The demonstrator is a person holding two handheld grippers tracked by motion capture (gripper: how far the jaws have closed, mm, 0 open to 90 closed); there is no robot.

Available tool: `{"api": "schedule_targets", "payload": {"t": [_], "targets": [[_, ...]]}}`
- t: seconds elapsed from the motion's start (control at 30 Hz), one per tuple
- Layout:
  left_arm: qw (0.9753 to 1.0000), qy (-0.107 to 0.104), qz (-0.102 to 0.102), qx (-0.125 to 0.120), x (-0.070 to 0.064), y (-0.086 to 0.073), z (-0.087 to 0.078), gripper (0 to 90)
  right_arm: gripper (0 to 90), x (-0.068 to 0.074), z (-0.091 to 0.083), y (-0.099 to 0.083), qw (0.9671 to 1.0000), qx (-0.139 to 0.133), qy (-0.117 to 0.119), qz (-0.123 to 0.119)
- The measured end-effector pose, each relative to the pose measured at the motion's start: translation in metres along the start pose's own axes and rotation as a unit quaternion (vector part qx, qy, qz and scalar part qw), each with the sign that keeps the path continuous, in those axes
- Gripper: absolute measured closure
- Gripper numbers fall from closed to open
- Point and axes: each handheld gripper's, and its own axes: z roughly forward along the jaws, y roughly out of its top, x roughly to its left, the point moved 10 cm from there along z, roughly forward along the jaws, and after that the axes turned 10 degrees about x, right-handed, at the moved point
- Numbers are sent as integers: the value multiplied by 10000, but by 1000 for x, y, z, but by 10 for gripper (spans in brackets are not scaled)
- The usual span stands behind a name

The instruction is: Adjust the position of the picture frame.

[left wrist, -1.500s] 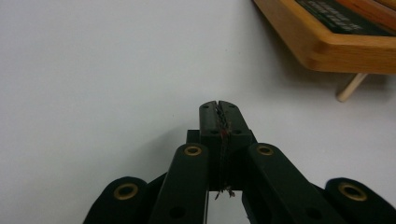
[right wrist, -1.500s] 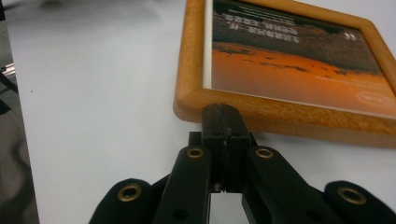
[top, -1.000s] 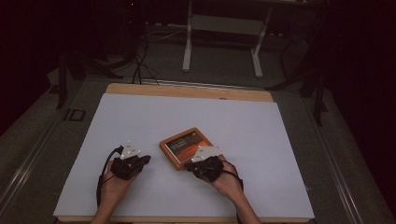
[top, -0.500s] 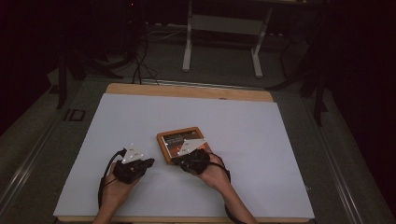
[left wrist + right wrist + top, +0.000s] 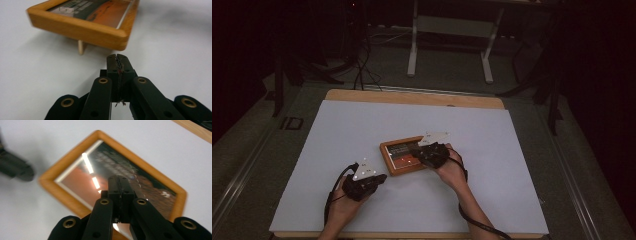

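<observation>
While the high view has the picture frame [image 5: 404, 156] at mid-tabletop [image 5: 337, 130], the right gripper [image 5: 416, 154] hovers over it. From the left gripper [image 5: 117, 61], fingers pressed together, the frame sits at 11 o'clock, propped on a peg. From the right gripper [image 5: 120, 182], fingers likewise together above the glass, repositioning seems underway; gripping next calls for spreading them.

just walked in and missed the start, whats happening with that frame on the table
A person at a white-topped table works on a wooden picture frame with a gripper in each hand. The right gripper is over the frame's glass with its jaws shut, holding nothing. The left gripper, also shut and empty, sits low on the table just short of the frame's near corner. That side of the frame is raised off the table on a small peg.
</observation>
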Motion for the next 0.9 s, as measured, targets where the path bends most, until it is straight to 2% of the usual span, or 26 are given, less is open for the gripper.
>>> {"api": "schedule_targets", "payload": {"t": [0.2,0.27,0.4,0.57,0.6,0.63,0.8,0.9], "targets": [[9998,-51,171,22,-10,4,7,896,900,-24,6,0,9997,0,-161,193],[9998,-53,199,15,-12,5,9,897,900,-28,7,0,9995,1,-194,242],[9999,-33,120,-83,-14,9,13,895,900,-50,14,-3,9982,58,-370,477],[9998,-82,110,-152,-15,12,17,895,900,-72,25,-3,9954,31,-460,841],[9998,-79,126,-125,-15,12,17,893,900,-79,30,-1,9940,35,-484,983],[9998,-74,121,-144,-16,13,18,893,900,-79,30,-1,9940,35,-484,983],[9997,-79,102,-185,-17,16,20,891,900,-94,47,3,9902,102,-538,1288],[9997,-83,126,-181,-17,16,20,890,900,-97,56,4,9882,159,-539,1422]]}}
